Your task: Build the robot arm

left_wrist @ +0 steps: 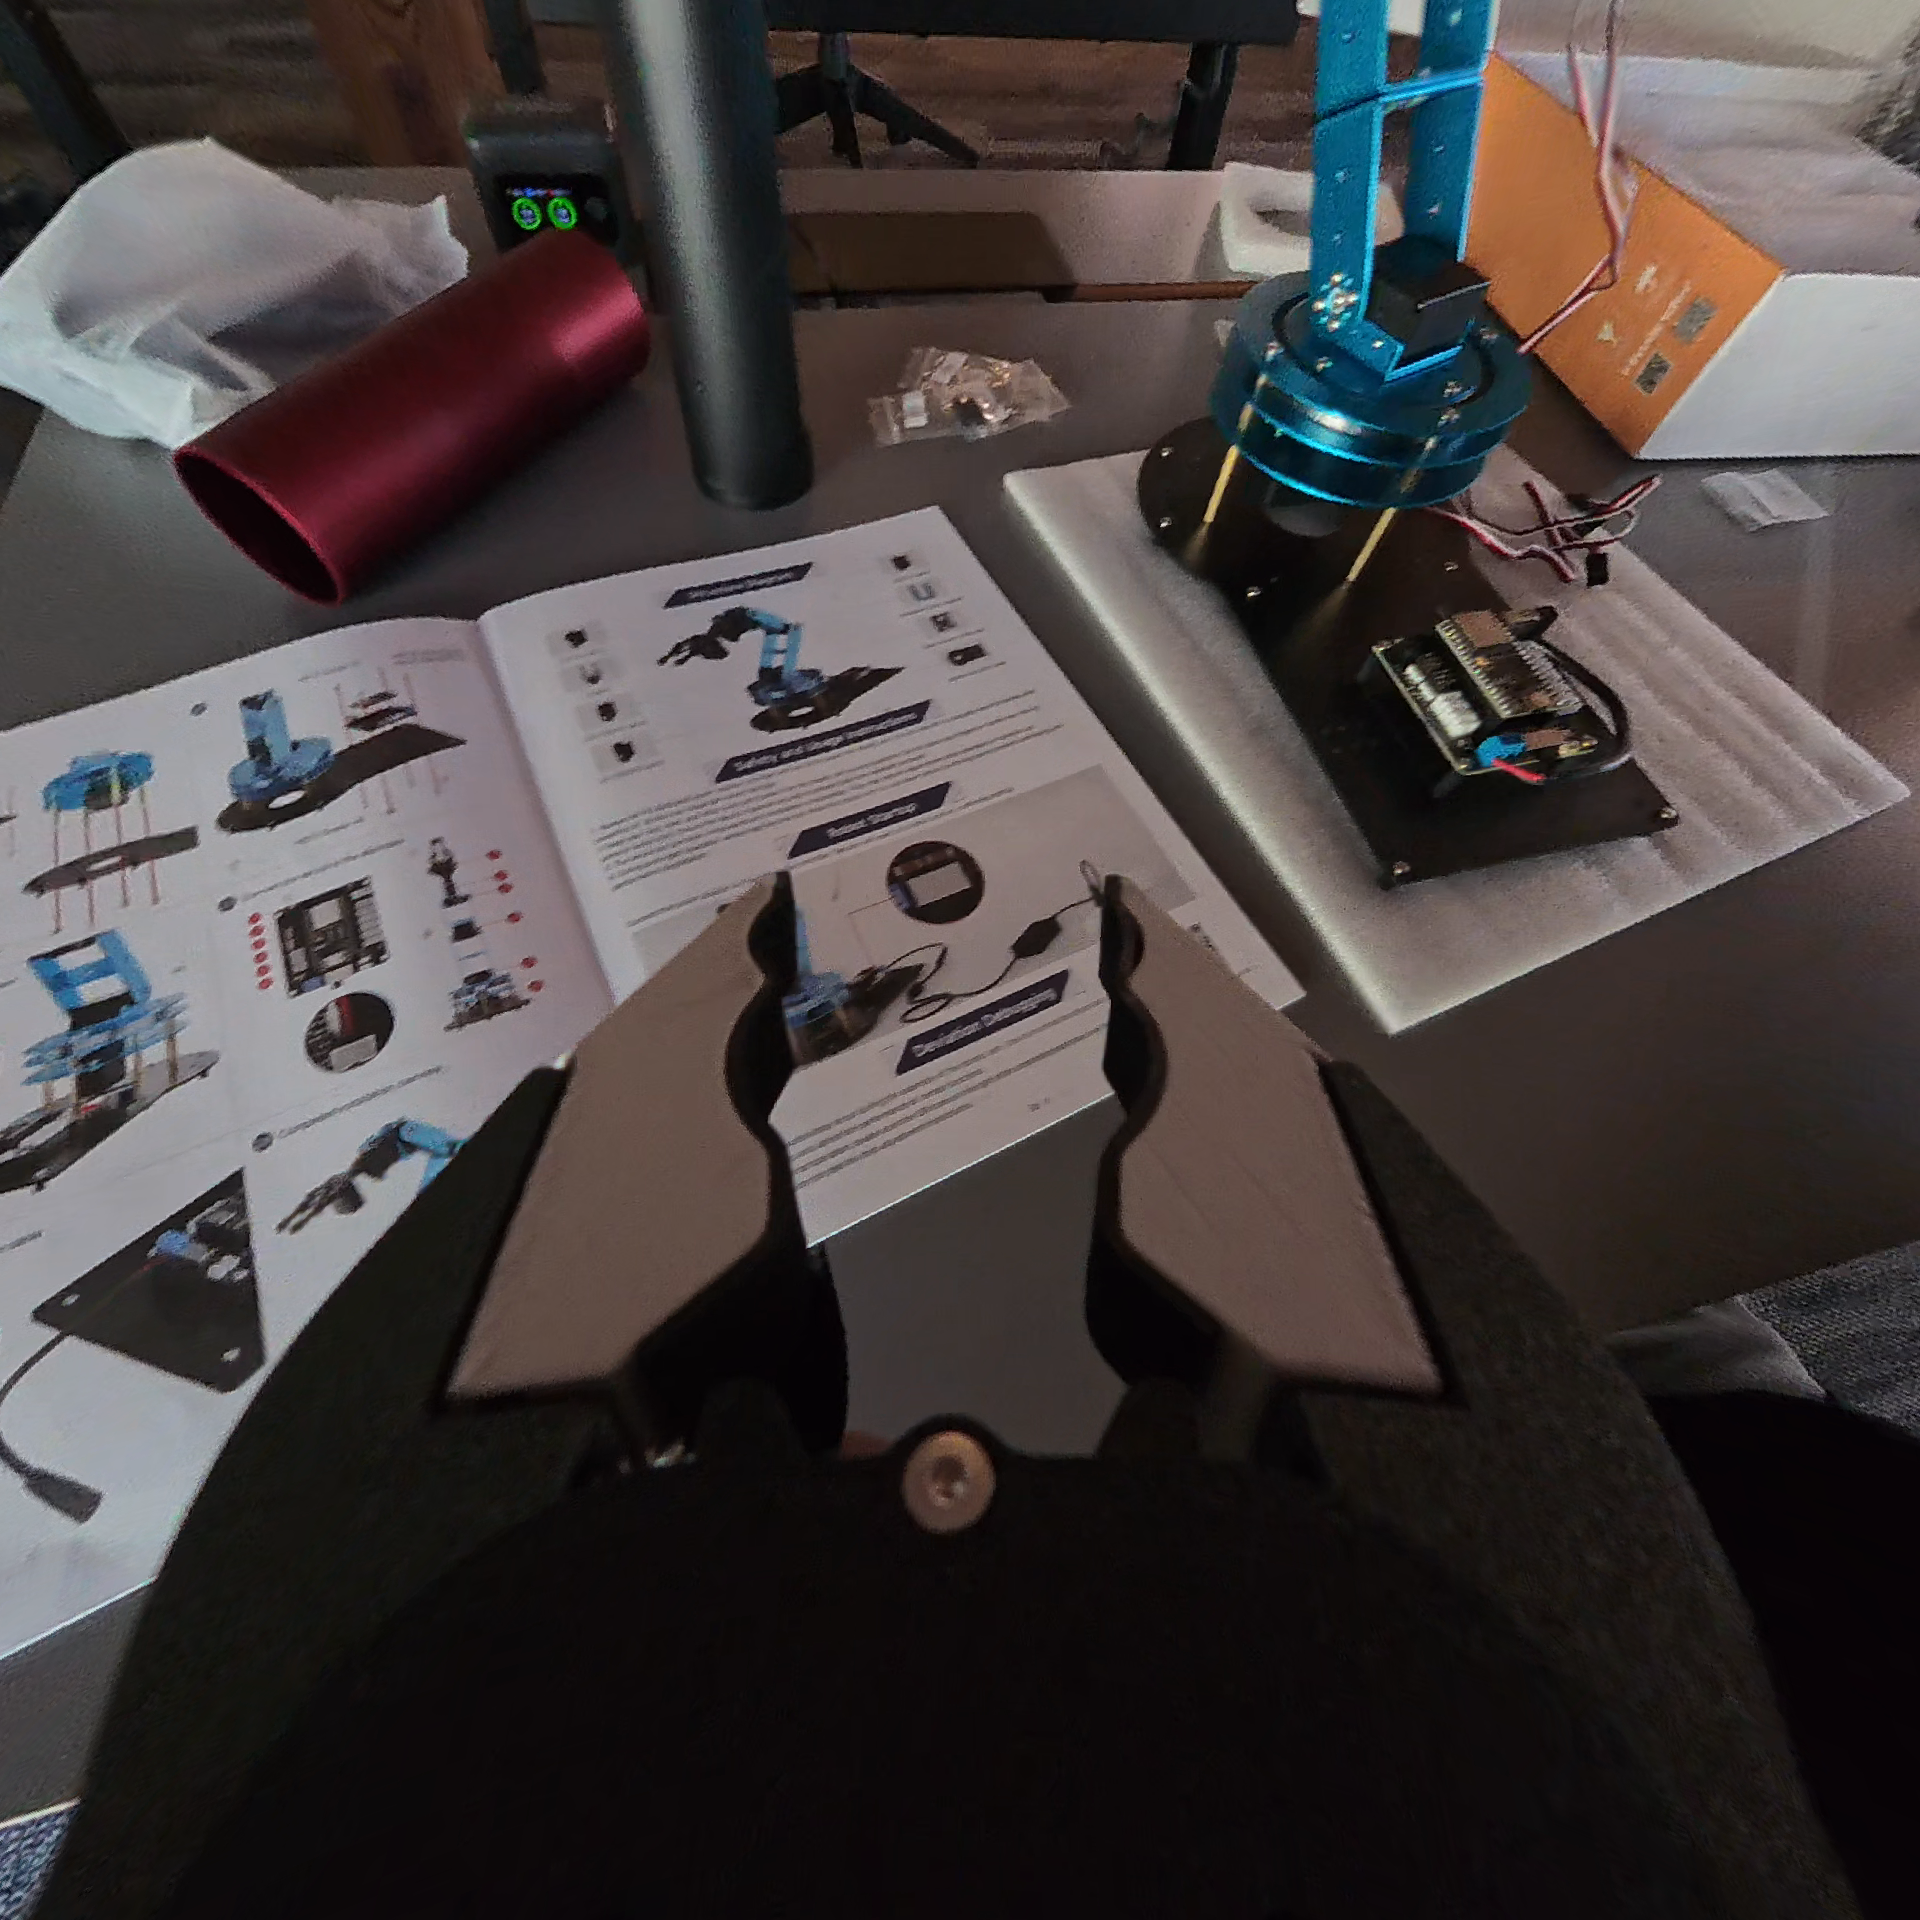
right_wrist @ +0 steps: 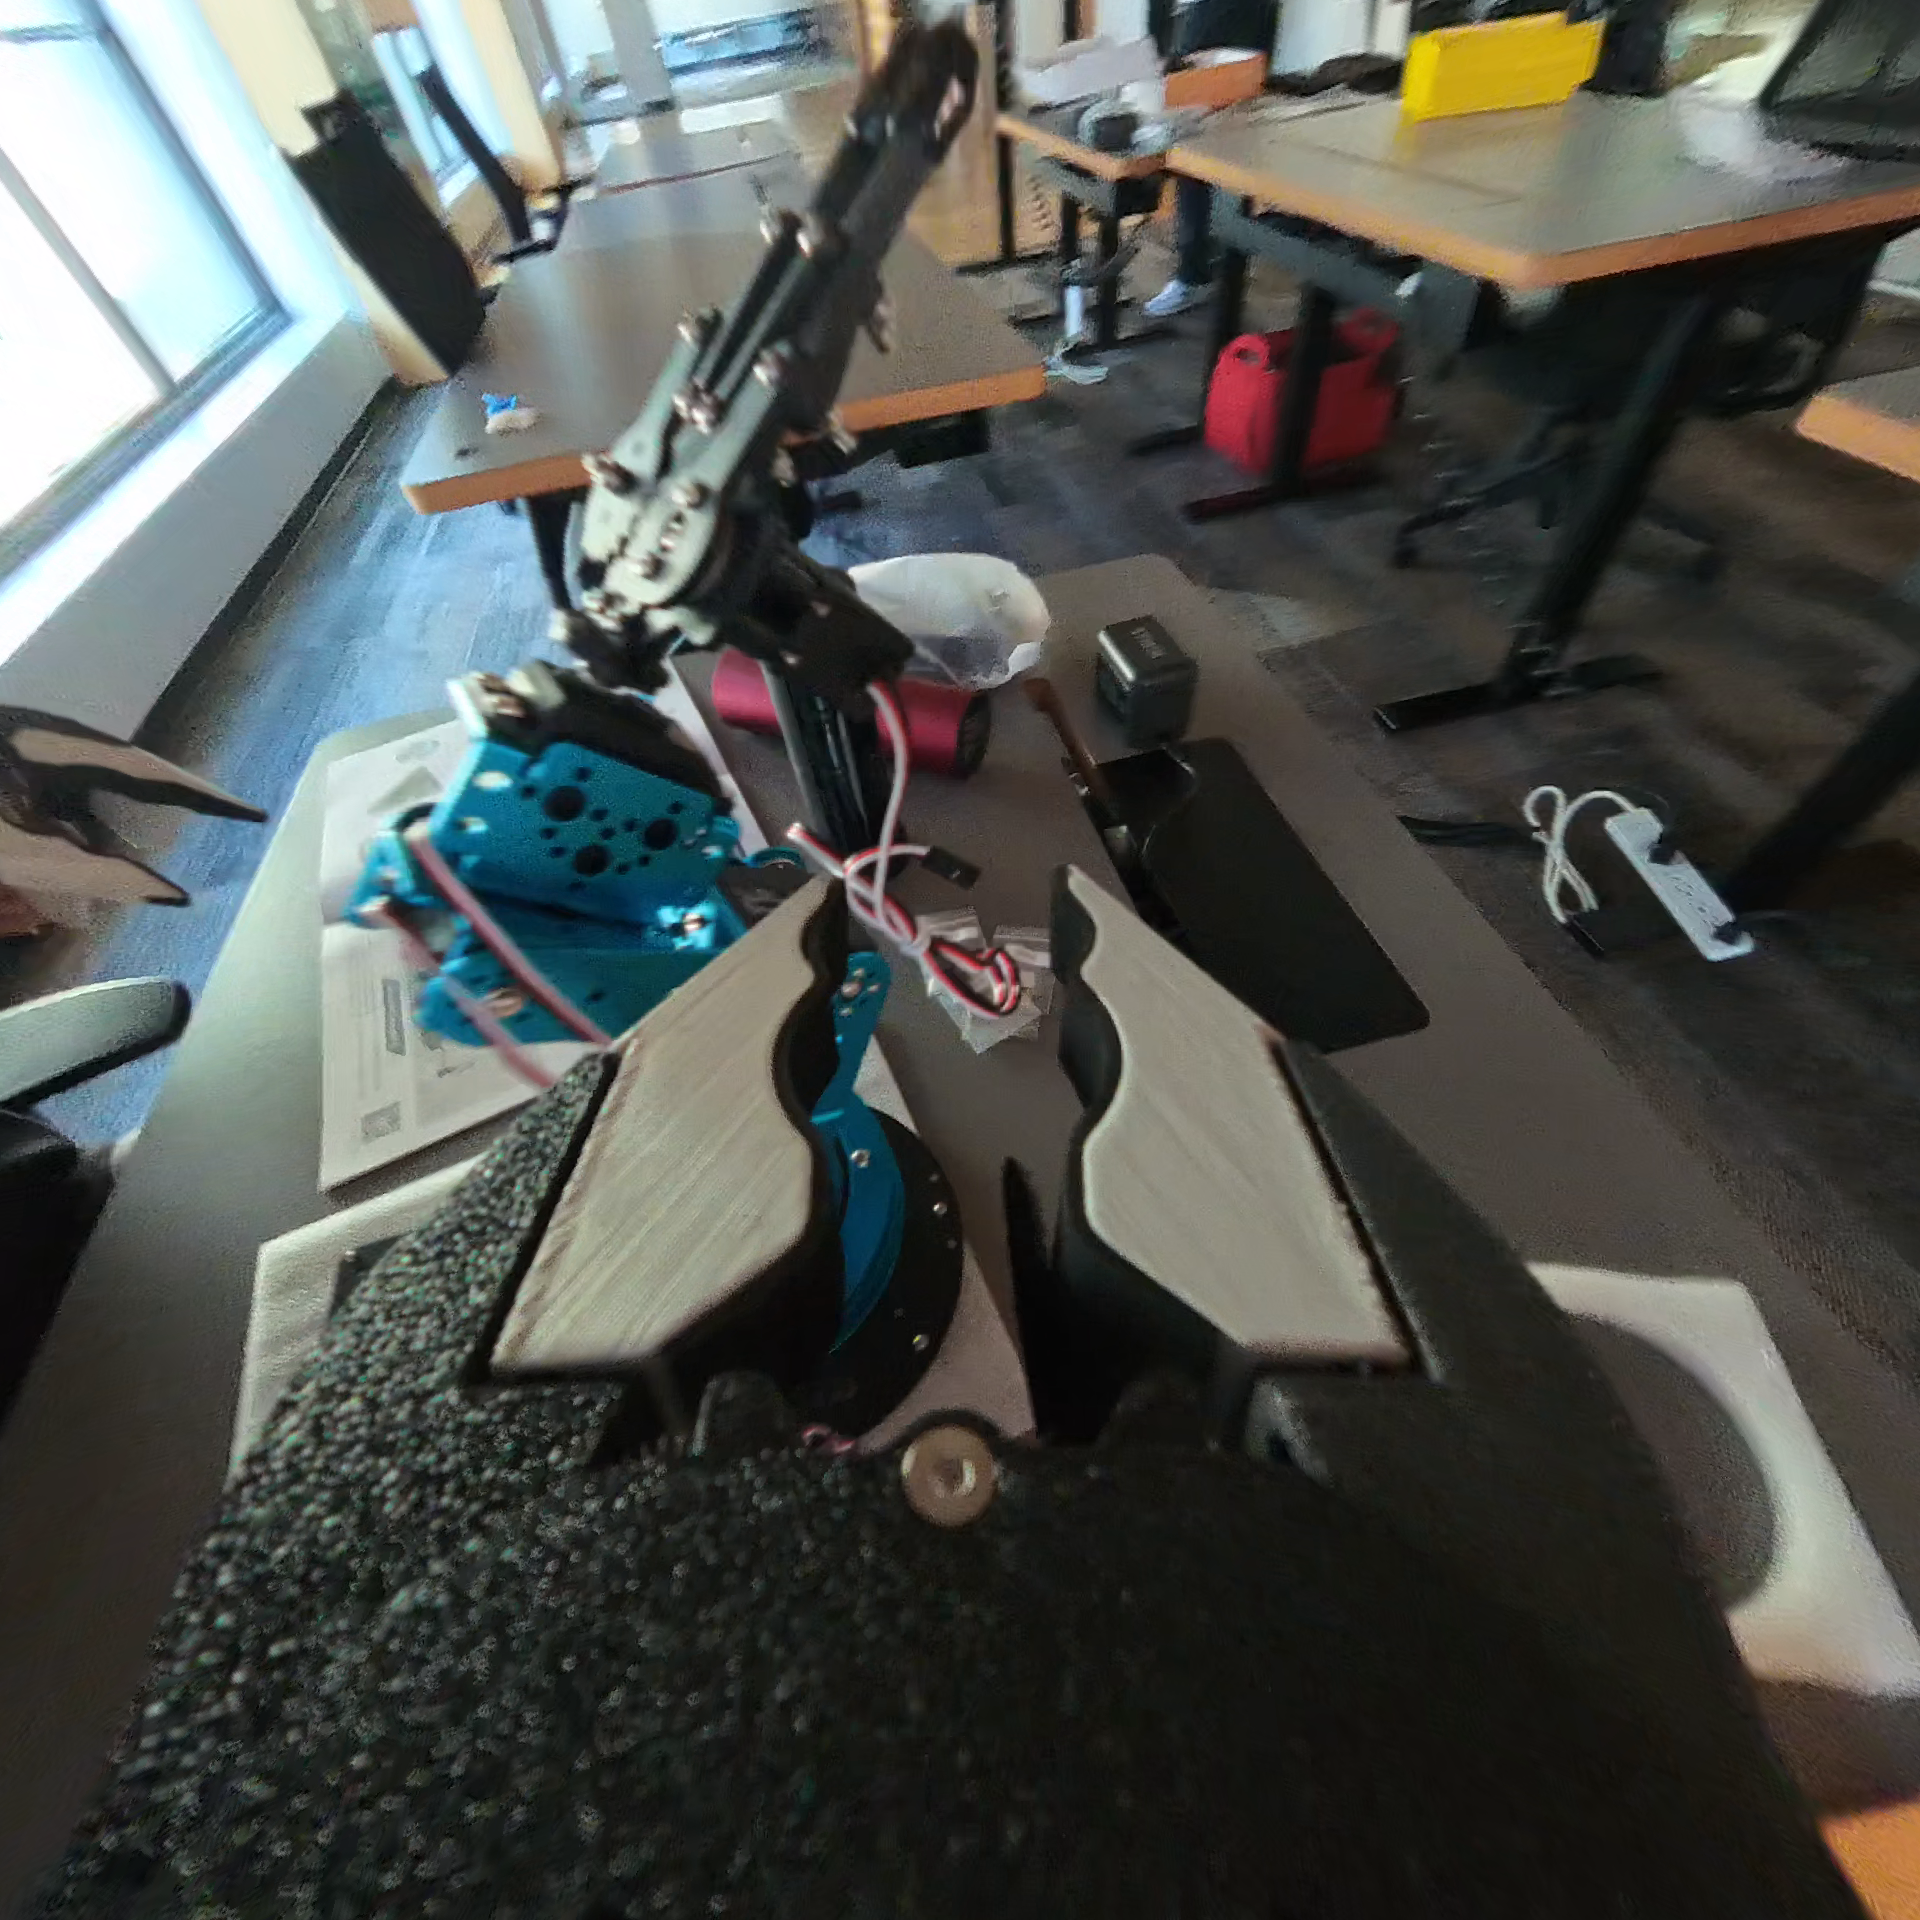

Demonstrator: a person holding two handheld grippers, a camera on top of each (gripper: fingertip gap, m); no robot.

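Note:
My left gripper (left_wrist: 940, 894) is open and empty, hovering over an open instruction booklet (left_wrist: 499, 894) on the grey table. A small blue robot arm kit (left_wrist: 1371, 343) stands to its right on a black baseplate (left_wrist: 1455, 748) with a circuit board (left_wrist: 1486, 696), all on a white foam sheet (left_wrist: 1714, 748). My right gripper (right_wrist: 951, 894) is open and empty, close above the kit's blue arm segments (right_wrist: 571, 842) and round base (right_wrist: 883, 1226). The kit's black claw (right_wrist: 748, 416) rises ahead. Red-white servo wires (right_wrist: 935, 935) hang between my fingertips. The left gripper (right_wrist: 94, 821) shows at the left edge.
A dark red cylinder (left_wrist: 416, 416), a grey pole (left_wrist: 717, 249), crumpled plastic wrap (left_wrist: 187, 281), a small device with green lights (left_wrist: 545, 197), a bag of small parts (left_wrist: 966, 395) and an orange-white box (left_wrist: 1714, 281) lie on the table. Other desks (right_wrist: 1558, 177) and a power strip (right_wrist: 1673, 883) lie beyond. The left gripper's tips are roughly 45 cm from the right gripper's. The right tips stand about 20 cm off the small blue robot arm kit (left_wrist: 1371, 343).

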